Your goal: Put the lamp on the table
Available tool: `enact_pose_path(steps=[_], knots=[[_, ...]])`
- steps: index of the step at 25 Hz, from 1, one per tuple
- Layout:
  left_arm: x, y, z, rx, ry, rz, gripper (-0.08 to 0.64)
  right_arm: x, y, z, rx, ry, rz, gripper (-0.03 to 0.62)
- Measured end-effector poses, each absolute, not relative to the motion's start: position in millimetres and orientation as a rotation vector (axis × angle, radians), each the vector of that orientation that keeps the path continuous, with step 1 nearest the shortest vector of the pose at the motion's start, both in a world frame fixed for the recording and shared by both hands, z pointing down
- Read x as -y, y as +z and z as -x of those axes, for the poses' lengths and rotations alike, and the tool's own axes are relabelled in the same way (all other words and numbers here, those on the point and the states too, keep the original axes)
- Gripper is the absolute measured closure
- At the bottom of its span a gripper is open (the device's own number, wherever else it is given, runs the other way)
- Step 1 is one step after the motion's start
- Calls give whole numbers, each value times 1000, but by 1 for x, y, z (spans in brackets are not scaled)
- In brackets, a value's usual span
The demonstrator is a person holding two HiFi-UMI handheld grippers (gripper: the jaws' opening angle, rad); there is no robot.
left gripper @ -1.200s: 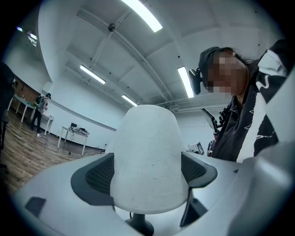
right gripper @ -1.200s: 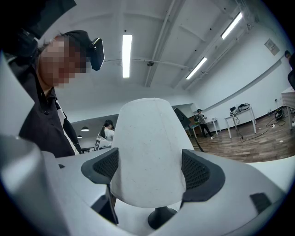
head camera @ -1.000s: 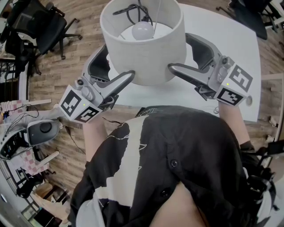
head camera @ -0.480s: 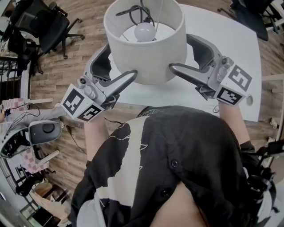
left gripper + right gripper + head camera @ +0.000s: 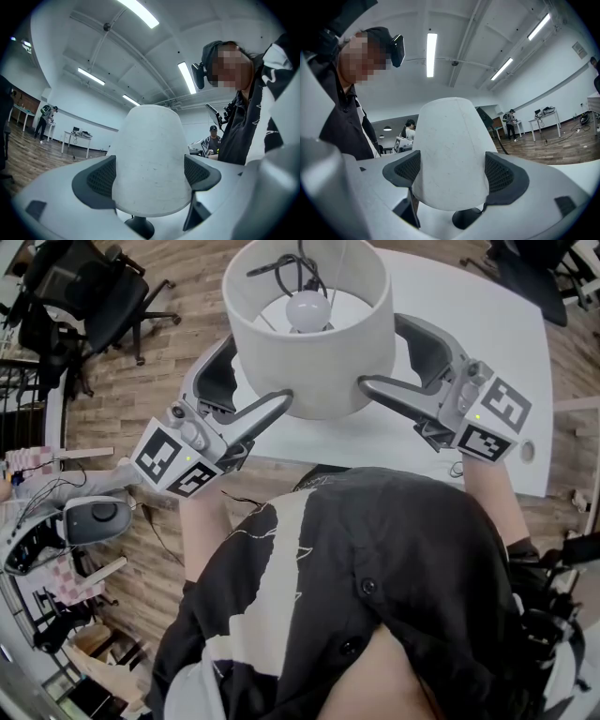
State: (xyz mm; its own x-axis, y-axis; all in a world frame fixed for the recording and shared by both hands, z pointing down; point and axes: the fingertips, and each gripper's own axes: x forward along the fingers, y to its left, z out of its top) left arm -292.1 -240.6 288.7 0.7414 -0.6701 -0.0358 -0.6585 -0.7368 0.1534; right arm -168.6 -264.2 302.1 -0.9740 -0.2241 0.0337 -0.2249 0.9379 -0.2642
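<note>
A lamp with a white drum shade (image 5: 309, 352) and a bare bulb (image 5: 307, 307) hangs over the near edge of the white table (image 5: 469, 296). My left gripper (image 5: 253, 371) clamps the shade from the left, and my right gripper (image 5: 380, 352) clamps it from the right. In the left gripper view the shade (image 5: 150, 159) fills the gap between the dark pads (image 5: 101, 178), with the gripper (image 5: 150, 176) shut on it. The right gripper (image 5: 452, 173) grips the shade (image 5: 450, 154) the same way. The lamp's dark base (image 5: 139, 227) (image 5: 466, 218) shows under the shade. Whether it touches the table is hidden.
Black office chairs stand on the wood floor at the upper left (image 5: 112, 296) and upper right (image 5: 525, 268). A grey device with cables (image 5: 89, 517) sits at the left. My torso in a black and white shirt (image 5: 356, 596) stands against the table's near edge.
The lamp and both grippers have drifted slightly right and away from me, further over the table. Both grips are unchanged.
</note>
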Motion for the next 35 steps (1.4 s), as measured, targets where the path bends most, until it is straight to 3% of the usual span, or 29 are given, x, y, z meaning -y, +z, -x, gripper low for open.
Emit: enact_pose_path(steps=[35], knots=[[239,289,294,1164,-126,-2863,101,264,307,166,3119,341,-397,169]])
